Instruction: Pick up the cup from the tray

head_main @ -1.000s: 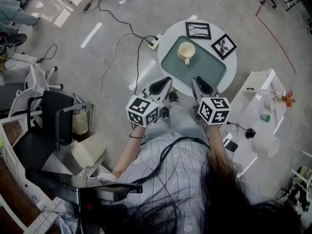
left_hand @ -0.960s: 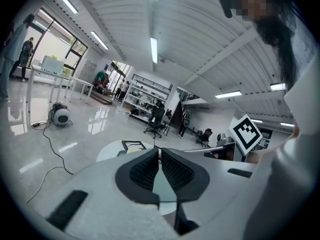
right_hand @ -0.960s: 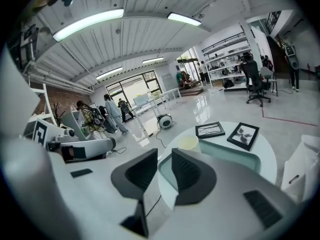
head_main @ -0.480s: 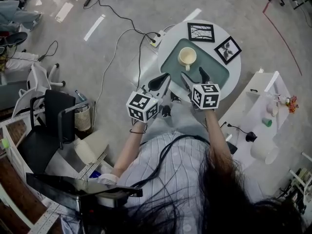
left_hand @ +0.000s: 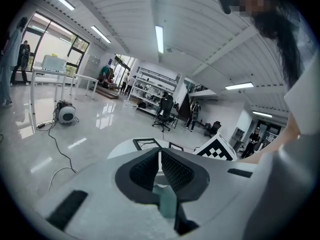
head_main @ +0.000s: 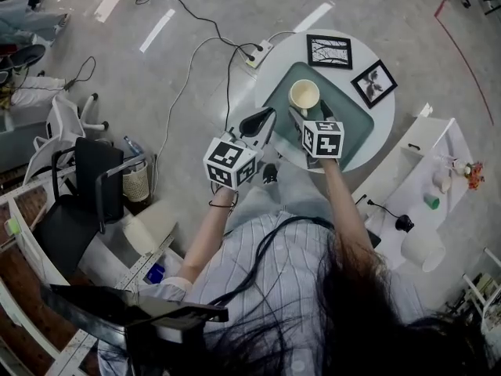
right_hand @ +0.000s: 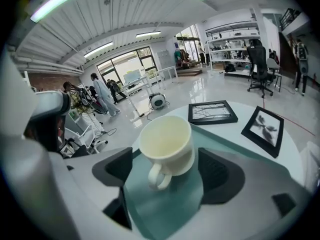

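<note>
On the grey-green rectangular tray (right_hand: 165, 206), the cream ceramic cup (right_hand: 167, 144) stands upright between the jaws of the right gripper (right_hand: 170, 170), which have just been opening and do not touch it.

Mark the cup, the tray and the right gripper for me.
cup (right_hand: 166, 138), right gripper view, inside of its bowl.
tray (head_main: 356, 125), head view, bare floor near its right end.
right gripper (right_hand: 168, 170), right gripper view, midway between jaws just opening, cup between them.
</note>
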